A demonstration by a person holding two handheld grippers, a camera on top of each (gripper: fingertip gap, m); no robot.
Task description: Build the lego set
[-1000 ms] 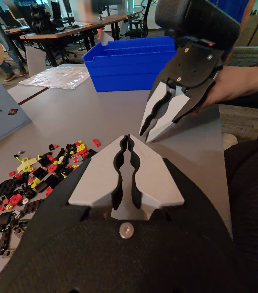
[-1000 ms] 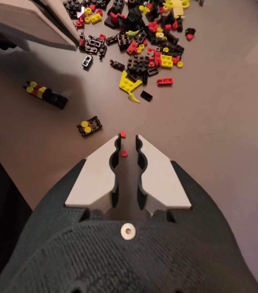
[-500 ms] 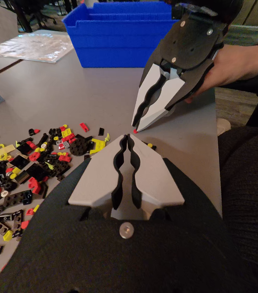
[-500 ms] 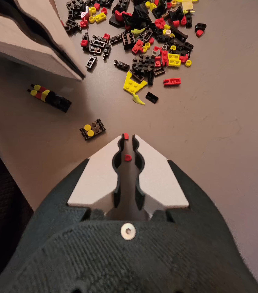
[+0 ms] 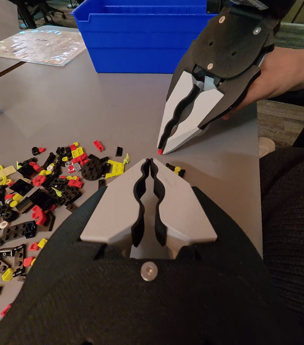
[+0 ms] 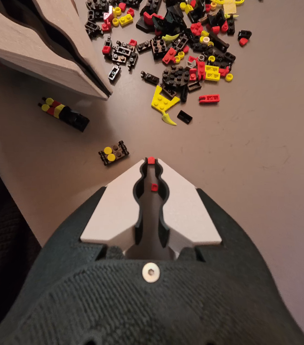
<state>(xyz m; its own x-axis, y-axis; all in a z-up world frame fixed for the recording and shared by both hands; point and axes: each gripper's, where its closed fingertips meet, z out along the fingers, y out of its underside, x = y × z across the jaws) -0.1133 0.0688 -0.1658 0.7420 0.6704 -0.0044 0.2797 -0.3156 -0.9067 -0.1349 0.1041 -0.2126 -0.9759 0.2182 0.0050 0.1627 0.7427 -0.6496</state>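
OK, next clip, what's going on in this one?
A person is building a lego set with two handheld grippers. The right gripper has its tips pinched on a tiny red piece at the table surface. The left gripper is shut and empty beside it. Loose bricks lie in a pile.

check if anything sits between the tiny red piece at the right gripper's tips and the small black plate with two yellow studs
Nothing visible: only bare table separates the red piece from the plate.

Bare table [image 6: 250,168] right; brick pile [image 6: 175,46] likely blocks ahead.
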